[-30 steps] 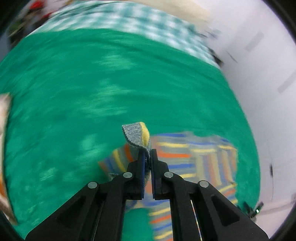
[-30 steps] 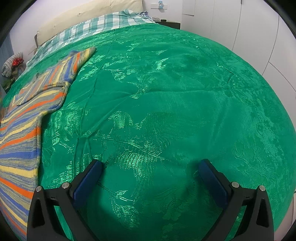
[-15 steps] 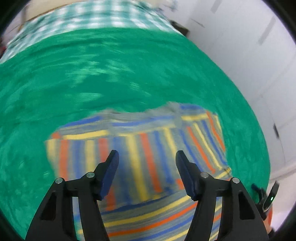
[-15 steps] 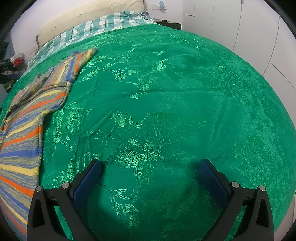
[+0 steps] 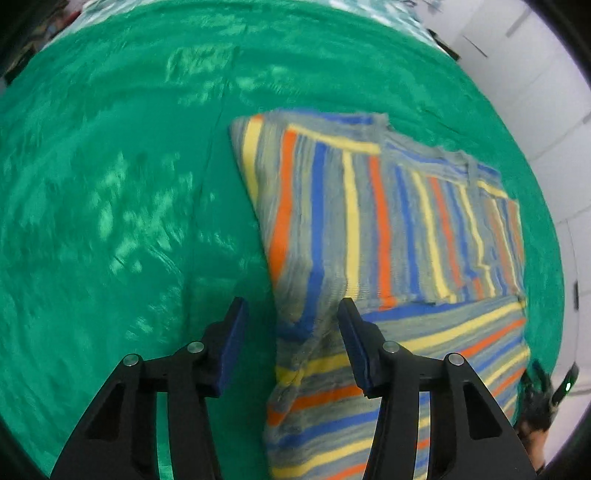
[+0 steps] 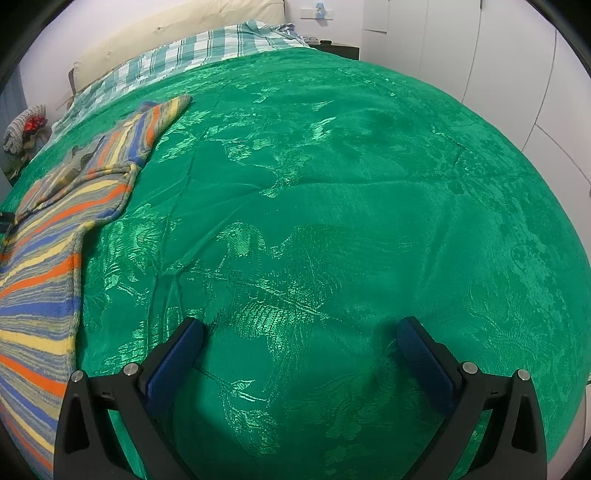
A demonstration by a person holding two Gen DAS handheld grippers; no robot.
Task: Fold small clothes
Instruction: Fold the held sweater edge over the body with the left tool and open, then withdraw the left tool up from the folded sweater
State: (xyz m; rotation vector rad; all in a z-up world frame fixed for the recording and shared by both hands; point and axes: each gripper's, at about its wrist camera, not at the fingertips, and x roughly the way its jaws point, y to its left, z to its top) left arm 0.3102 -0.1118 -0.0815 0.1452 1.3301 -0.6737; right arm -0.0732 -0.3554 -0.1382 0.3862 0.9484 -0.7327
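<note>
A knitted garment striped in orange, blue, yellow and grey (image 5: pixel 373 229) is seen lying flat on a shiny green bedspread with a woven floral pattern (image 5: pixel 122 206). In the left wrist view a part of the garment is laid over the rest, so that the stripes of the upper layer run away from the camera while those of the lower layer run across it; the folded edge is met at the near left corner. The picture is slightly blurred, so it cannot be told with certainty whether the overlaid part is a sleeve or a side panel.

The left gripper (image 5: pixel 291 347) is held just above the near left edge of the garment, its jaws spread apart with nothing between the blue pads. One black finger (image 5: pixel 354 343) is seen over the striped cloth and the other over bare bedspread.

The right gripper (image 6: pixel 299 339) is held over bare bedspread, well apart from the garment, its jaws set wide with nothing grasped. In the right wrist view the garment is seen at the far left, stretching from the near edge towards a green-and-white checked cloth (image 6: pixel 207 55) at the head of the bed. A cream headboard (image 6: pixel 177 33) and white cupboard doors (image 6: pixel 480 51) are visible beyond.
</note>
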